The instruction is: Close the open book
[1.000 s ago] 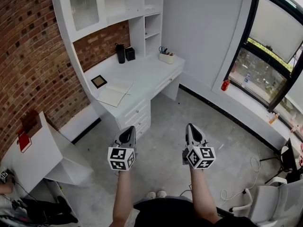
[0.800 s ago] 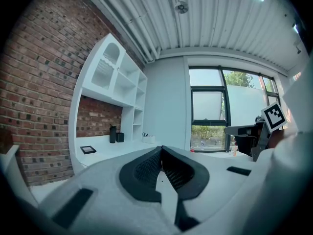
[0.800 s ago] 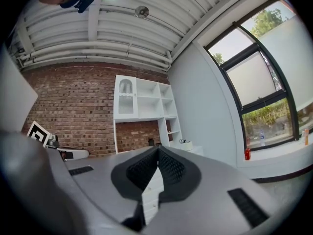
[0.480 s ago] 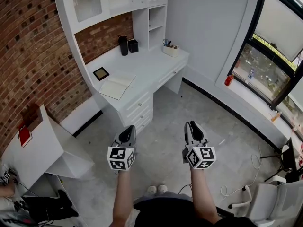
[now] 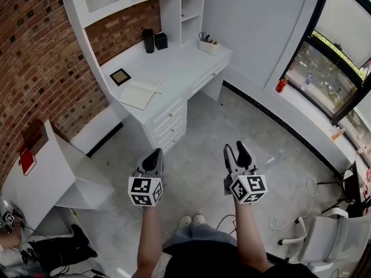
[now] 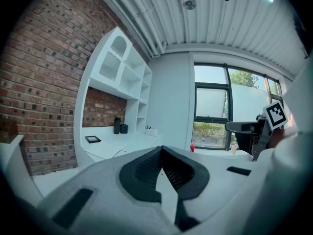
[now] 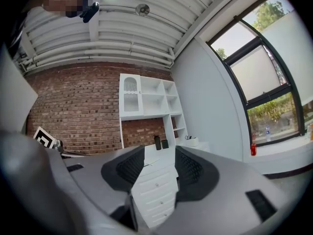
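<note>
The open book [image 5: 141, 92] lies flat, pages up, on the white desk [image 5: 185, 68] by the brick wall, far ahead of both grippers. My left gripper [image 5: 153, 157] hangs over the floor with its jaws shut and nothing in them; in the left gripper view its fingertips [image 6: 161, 149] meet, and the book [image 6: 115, 150] shows small at the left. My right gripper [image 5: 237, 150] is level with it at the right. Its jaws have just been opening and stand open with nothing between them. The right gripper [image 7: 159, 152] frames the desk drawers [image 7: 156, 190].
On the desk are a small dark picture frame [image 5: 120, 76], two black containers [image 5: 149, 39] and a pen holder [image 5: 210, 45]. A low white table [image 5: 52, 178] stands at the left, an office chair [image 5: 324, 248] at the right by the window [image 5: 330, 80]. Cables lie on the floor.
The right gripper's jaws went from shut to wide open. The left gripper sank a little in the picture and stayed shut. The desk has shifted slightly in the head view.
</note>
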`<state>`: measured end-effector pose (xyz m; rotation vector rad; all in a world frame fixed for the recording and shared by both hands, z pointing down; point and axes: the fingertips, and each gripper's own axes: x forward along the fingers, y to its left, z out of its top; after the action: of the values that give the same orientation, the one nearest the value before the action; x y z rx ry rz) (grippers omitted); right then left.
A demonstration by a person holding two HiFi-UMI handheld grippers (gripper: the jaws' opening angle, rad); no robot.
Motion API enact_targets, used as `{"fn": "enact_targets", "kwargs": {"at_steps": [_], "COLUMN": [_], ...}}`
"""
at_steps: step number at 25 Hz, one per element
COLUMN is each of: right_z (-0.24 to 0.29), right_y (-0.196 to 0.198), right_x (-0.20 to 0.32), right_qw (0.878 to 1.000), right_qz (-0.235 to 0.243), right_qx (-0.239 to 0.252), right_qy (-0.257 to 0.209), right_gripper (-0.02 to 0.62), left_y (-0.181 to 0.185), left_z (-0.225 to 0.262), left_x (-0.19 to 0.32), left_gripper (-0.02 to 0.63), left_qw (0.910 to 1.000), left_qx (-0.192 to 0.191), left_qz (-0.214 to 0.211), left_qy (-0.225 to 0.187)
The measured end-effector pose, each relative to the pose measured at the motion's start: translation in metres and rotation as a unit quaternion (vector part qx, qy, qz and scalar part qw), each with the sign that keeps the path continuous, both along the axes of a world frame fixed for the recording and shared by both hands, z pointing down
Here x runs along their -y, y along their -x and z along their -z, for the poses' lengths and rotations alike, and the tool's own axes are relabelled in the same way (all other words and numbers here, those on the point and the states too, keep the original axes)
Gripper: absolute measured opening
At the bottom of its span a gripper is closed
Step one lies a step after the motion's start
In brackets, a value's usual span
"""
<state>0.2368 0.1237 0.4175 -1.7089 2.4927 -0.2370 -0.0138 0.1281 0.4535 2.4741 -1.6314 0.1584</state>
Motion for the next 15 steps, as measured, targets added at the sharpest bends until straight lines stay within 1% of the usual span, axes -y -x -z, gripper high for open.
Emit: {"fn": "enact_targets", "kwargs": {"at_steps": [4, 9, 15], "right_z": [0.005, 0.021, 0.044], "right_y": [0.003, 0.009, 0.008], "right_x": [0.000, -0.004, 0.006], "right_qw": [1.000, 1.000, 0.998], "right_qz": [-0.006, -0.006, -0.014], "right_qx": [0.002, -0.004, 0.004], "right_qy": [-0.010, -0.031, -0.056], "right_gripper": [0.176, 0.176, 0.176], "left_y": [0.009, 0.023, 0.030], "left_z": [0.005, 0.029, 0.054], "left_x": [0.003, 0.006, 0.018], "left_gripper": [0.009, 0.009, 0.009], "left_qw": [1.0000, 0.9993, 0.9979], "left_qx": [0.002, 0.002, -0.002], "left_qz": [-0.002, -0.002, -0.003], "left_qy": [-0.009, -0.038, -0.065]}}
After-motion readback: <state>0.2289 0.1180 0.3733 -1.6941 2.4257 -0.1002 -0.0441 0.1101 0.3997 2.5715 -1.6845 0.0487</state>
